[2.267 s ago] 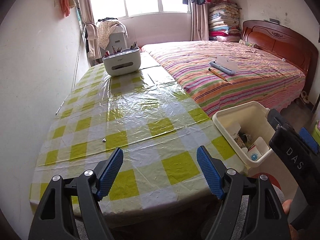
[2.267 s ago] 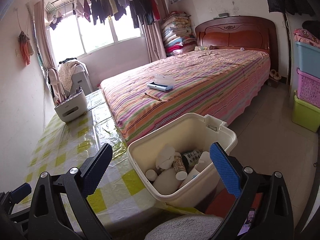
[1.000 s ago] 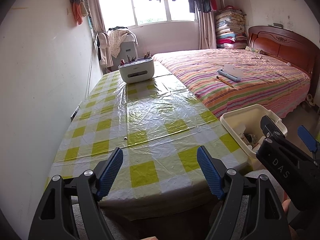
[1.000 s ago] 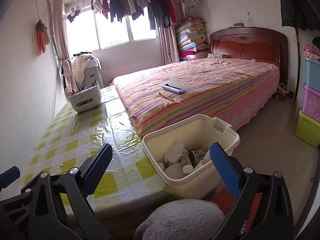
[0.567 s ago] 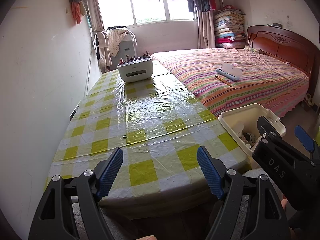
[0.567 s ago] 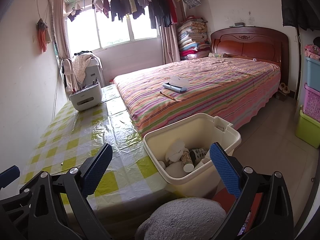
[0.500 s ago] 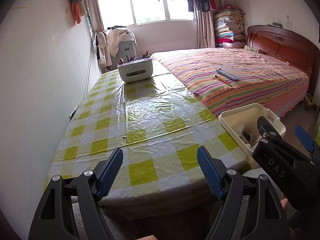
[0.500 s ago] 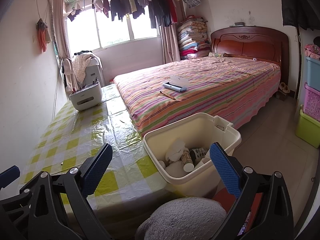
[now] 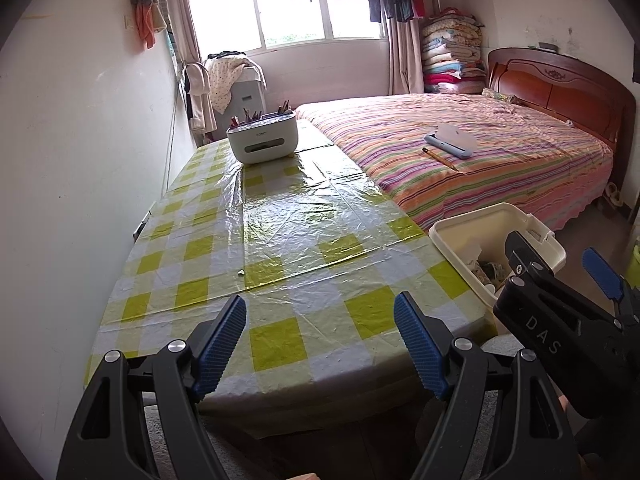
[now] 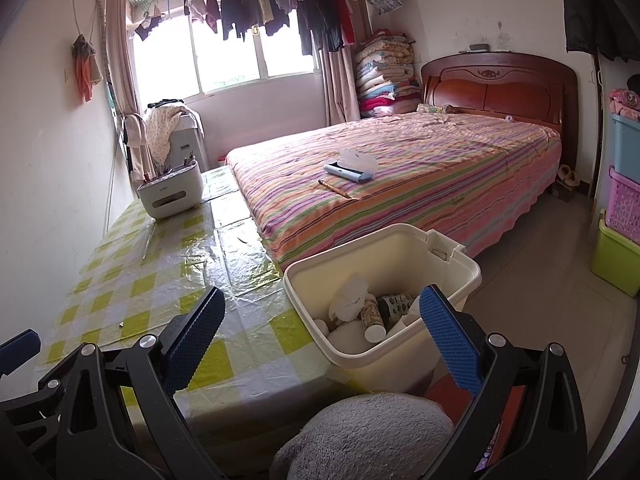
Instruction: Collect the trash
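Note:
A cream plastic bin (image 10: 448, 280) stands at the table's right corner and holds crumpled paper (image 10: 350, 300), a paper cup (image 10: 372, 320) and other trash. The same bin (image 9: 472, 226) shows at the right of the left wrist view. My left gripper (image 9: 320, 320) hangs open over the near edge of the checked table (image 9: 280, 240), nothing between its blue pads. My right gripper (image 10: 320, 312) is open too, held just before the bin with empty jaws. A tiny scrap (image 9: 240, 272) lies on the tablecloth.
A white pen-holder box (image 9: 262, 142) sits at the table's far end. A striped bed (image 10: 420, 168) with a blue case and a pencil runs along the right. Stacked coloured crates (image 10: 618, 216) stand by the right wall. A grey-clad knee (image 10: 368, 436) is below.
Both grippers pulled back and tilted up from the table and bin about two seconds ago. Over the last second nothing has moved.

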`<state>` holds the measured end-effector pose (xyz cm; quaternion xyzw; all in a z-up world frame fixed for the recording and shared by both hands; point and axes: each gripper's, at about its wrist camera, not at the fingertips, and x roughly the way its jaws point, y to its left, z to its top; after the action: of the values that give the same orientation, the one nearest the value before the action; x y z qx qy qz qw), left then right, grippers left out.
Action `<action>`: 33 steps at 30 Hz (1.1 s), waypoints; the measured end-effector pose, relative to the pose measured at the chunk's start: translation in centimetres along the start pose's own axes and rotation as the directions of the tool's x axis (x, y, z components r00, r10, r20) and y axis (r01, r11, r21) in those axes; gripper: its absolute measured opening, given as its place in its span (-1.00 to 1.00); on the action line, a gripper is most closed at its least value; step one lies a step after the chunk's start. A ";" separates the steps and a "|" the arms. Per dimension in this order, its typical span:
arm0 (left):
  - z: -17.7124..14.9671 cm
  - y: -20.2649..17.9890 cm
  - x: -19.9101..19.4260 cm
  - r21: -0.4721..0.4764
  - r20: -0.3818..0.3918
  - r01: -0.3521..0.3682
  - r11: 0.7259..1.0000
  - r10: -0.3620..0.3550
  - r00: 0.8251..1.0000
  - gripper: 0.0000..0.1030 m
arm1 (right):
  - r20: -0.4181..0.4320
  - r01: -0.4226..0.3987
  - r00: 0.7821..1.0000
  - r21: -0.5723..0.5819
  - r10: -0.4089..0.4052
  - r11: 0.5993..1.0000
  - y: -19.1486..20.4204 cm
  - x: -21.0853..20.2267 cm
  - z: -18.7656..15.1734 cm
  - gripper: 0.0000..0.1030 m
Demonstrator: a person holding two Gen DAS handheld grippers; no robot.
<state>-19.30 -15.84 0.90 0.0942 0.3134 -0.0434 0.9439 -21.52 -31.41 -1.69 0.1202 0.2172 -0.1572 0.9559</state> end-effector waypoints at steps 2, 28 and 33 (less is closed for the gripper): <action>0.0 -0.1 0.0 0.003 -0.002 0.000 1.000 0.000 1.000 0.44 | -0.001 0.000 1.000 0.001 0.000 1.000 0.0 0.0 0.0 0.87; -0.3 -1.2 0.3 0.032 -0.020 0.020 0.999 -0.020 1.000 0.44 | -0.014 0.009 1.000 -0.001 -0.009 1.000 -0.6 0.4 -0.6 0.87; -0.3 -1.2 0.3 0.035 -0.021 0.028 0.999 -0.027 0.999 0.44 | -0.019 0.008 1.000 -0.002 -0.008 1.000 -0.7 0.4 -0.7 0.87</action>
<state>-19.44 -16.95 0.29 0.1069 0.3234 -0.0608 0.9382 -21.68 -31.97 -2.63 0.1202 0.2269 -0.1595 0.9532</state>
